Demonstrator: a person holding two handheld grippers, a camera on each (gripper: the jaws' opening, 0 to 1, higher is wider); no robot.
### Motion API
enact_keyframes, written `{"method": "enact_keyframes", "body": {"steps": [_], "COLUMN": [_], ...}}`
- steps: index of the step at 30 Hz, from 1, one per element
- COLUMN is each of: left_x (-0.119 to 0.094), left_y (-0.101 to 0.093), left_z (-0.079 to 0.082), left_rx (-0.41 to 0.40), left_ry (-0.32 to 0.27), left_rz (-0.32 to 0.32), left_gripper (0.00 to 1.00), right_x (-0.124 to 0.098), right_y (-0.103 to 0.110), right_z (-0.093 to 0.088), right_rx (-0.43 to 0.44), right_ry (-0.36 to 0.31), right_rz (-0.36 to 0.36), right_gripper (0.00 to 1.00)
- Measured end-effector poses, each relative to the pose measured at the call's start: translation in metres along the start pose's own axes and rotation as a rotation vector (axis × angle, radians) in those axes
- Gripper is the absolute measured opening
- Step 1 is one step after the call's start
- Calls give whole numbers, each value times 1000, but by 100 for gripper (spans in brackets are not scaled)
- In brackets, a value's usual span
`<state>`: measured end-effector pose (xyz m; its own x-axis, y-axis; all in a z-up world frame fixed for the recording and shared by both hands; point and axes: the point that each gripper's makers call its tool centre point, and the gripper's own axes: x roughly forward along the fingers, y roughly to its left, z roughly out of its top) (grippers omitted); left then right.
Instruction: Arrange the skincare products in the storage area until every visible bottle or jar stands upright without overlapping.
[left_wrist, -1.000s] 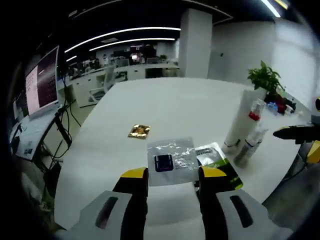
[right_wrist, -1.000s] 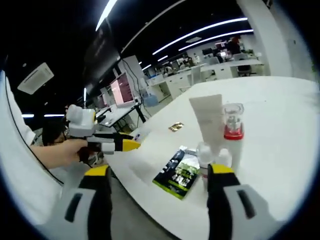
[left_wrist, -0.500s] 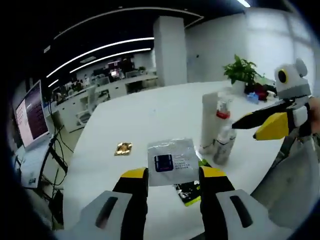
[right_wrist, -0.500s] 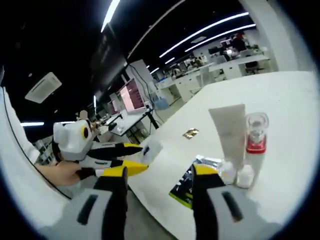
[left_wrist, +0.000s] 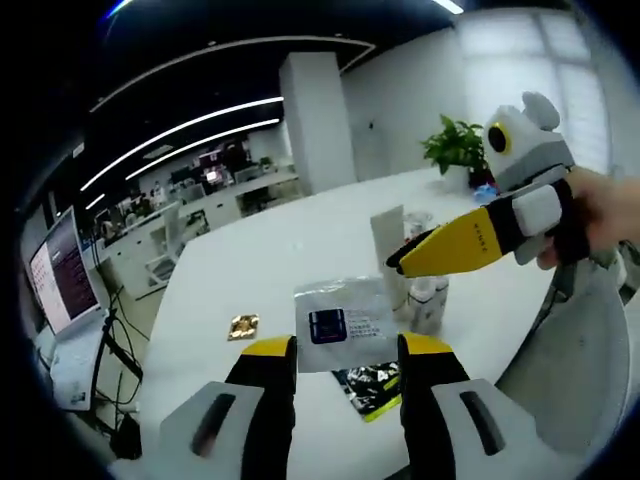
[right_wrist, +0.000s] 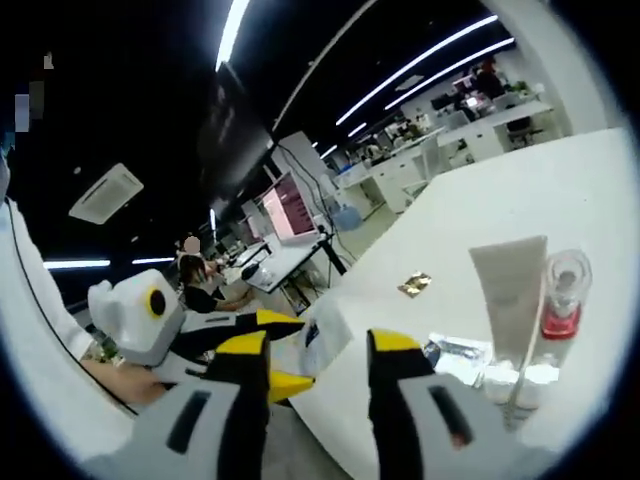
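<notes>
Swinging in since a second ago, the right tongs (left_wrist: 400, 266) now cross in front of the white tube (left_wrist: 388, 240), jaws narrowed and empty. Left tongs (left_wrist: 340, 345) pinch a clear sachet (left_wrist: 342, 322) above the white bench (left_wrist: 290, 260); tube and red-collared bottle (right_wrist: 556, 310) stand upright together.

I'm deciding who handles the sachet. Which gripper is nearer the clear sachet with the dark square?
Left. The left gripper holds the clear sachet between its jaws; the right gripper hovers apart, above the white tube.

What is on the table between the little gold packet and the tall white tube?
In the right gripper view, only bare white table lies between the gold packet and the white tube.
</notes>
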<state>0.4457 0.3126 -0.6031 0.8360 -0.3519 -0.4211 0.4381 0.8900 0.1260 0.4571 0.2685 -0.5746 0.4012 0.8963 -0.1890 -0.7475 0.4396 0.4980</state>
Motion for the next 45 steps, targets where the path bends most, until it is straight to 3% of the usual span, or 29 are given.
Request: {"method": "enact_keyframes", "body": {"steps": [8, 14, 21, 25, 28, 35, 40, 43, 45], "left_x": [1, 1, 2, 3, 4, 7, 7, 7, 5], "left_y": [-4, -4, -8, -9, -9, -10, -8, -1, -1], "left_z": [2, 10, 13, 13, 11, 1, -7, -10, -11], "left_rx": [5, 15, 11, -6, -26, -83, -254, -487, -600], "left_ry": [-5, -33, -44, -44, -42, -15, -7, -25, -35], "left_rz": [-15, -16, -32, -41, -48, -86, -175, -229, -310], "left_gripper": [37, 37, 37, 37, 37, 38, 46, 48, 48], "right_x": [2, 2, 7, 8, 8, 8, 5, 4, 4], "right_y": [-2, -18, -22, -23, -22, -18, -20, -20, -20], "right_z": [2, -5, -5, -4, -4, -3, -2, -3, -5], "right_rx": [38, 86, 193, 250, 279, 252, 261, 257, 250], "right_ry": [-8, -10, -40, -64, -65, -69, -73, -71, -64], "right_rz": [1, -54, -43, -30, -24, -16, -13, -13, -16], "right_gripper": [30, 28, 17, 3, 1, 1, 1, 1, 1]}}
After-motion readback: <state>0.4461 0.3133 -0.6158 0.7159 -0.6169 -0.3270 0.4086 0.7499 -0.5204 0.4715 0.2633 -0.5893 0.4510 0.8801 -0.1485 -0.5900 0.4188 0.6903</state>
